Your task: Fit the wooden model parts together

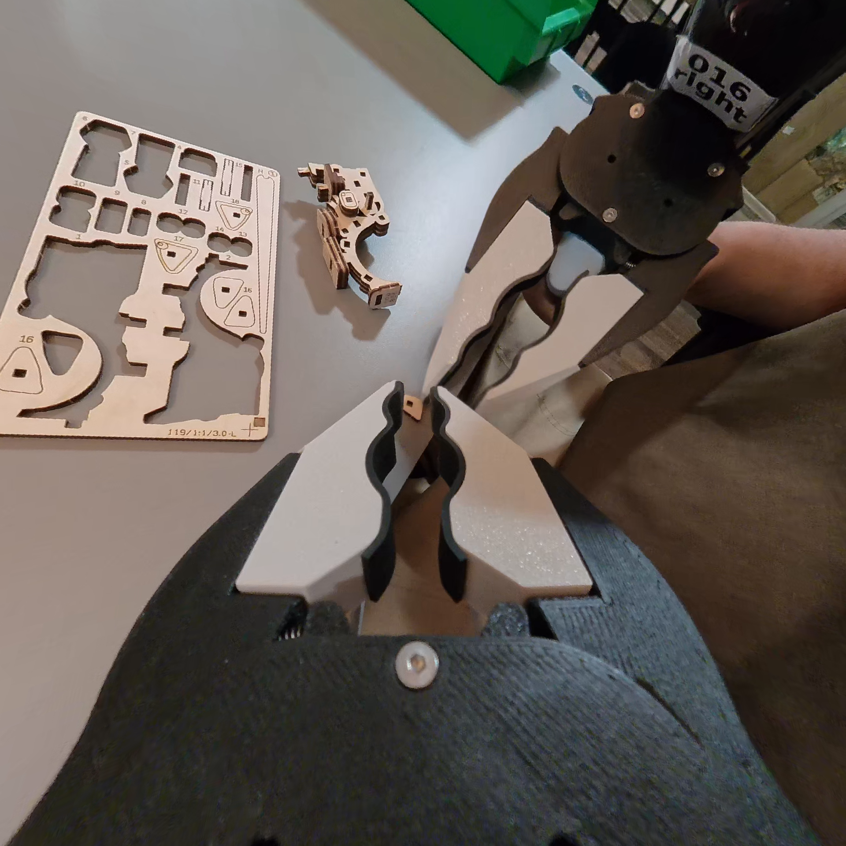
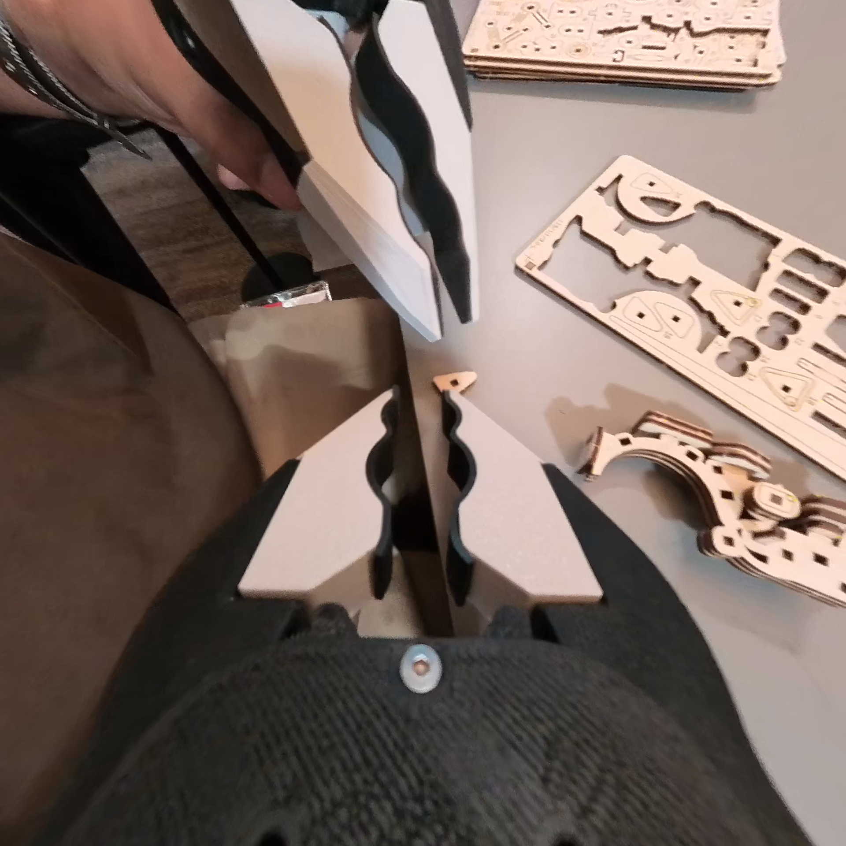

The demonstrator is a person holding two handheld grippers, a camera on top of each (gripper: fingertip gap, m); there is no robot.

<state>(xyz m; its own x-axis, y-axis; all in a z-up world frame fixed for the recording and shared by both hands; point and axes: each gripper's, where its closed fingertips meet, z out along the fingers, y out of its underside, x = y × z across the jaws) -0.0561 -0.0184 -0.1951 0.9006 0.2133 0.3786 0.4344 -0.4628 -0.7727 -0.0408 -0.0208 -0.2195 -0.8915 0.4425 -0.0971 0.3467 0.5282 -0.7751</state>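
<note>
Near the desk (image 1: 192, 526) edge, a small wooden piece (image 2: 454, 381) is seen lying flat just beyond both grippers' tips, its pointed end turned toward the half-built model (image 1: 350, 229). The left gripper (image 1: 414, 398) and right gripper (image 2: 419, 400) are both held apart, empty. Bare desk is left before the punched-out sheet (image 1: 137, 284).

Gripper fingers (image 1: 320, 494): light grey shells, black wavy-edged pads. Gripper bodies (image 1: 412, 732): black, ribbed print texture. Table (image 1: 183, 55): plain matte grey. Punched sheet (image 1: 137, 284) and stacked sheets (image 2: 618, 41): pale wood, dark-burnt cut edges. Part-built model (image 1: 352, 229): pale faces, brown layered edges, small square holes. Bin (image 1: 494, 32): bright green.
</note>
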